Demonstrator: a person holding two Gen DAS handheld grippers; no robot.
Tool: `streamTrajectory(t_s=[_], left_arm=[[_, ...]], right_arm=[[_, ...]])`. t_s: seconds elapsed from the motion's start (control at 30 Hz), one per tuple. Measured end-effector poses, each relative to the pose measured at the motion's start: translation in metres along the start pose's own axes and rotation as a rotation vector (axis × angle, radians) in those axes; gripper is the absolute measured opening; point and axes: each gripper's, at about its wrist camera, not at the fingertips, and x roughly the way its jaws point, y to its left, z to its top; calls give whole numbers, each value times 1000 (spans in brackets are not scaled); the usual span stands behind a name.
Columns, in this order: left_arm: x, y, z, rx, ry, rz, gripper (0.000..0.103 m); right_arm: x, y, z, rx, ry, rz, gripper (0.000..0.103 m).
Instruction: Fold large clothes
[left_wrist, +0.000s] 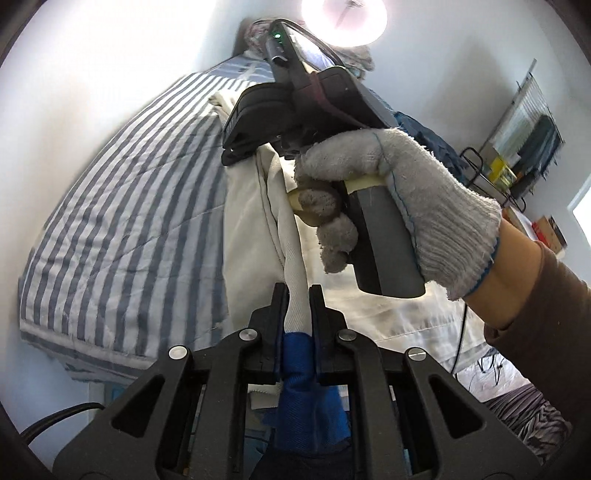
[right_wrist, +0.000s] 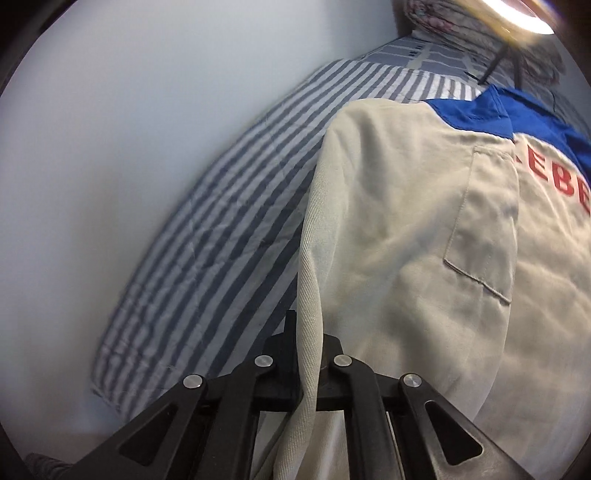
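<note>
On the striped bedspread our cream jacket lies partly spread; left tongs and right tongs each clamp its edge, folding barely begun.

Left gripper pinches cream jacket fold.

Bright, even room light. Ceiling lamp blows out to white glare at the top of both views. Strong fisheye bending and dark vignette at the edges. Right wrist view is softly motion-blurred; left wrist view is sharper.
</note>
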Motion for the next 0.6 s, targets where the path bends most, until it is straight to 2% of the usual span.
streamTrajectory(t_s=[0.27,0.37,0.5,0.6], left_arm=[[10,-42,3,96,14,-39,9],[17,-58,1,139,29,-44,9],[29,-76,-4,175,61,-54,9],[35,-84,-9,192,84,-62,9]], right_arm=[[-55,-75,-27,194,-103,148,1],[-70,-102,-42,256,-129,163,1],[-76,-122,-62,293,-132,132,1],[-76,-142,-75,353,-134,142,1]])
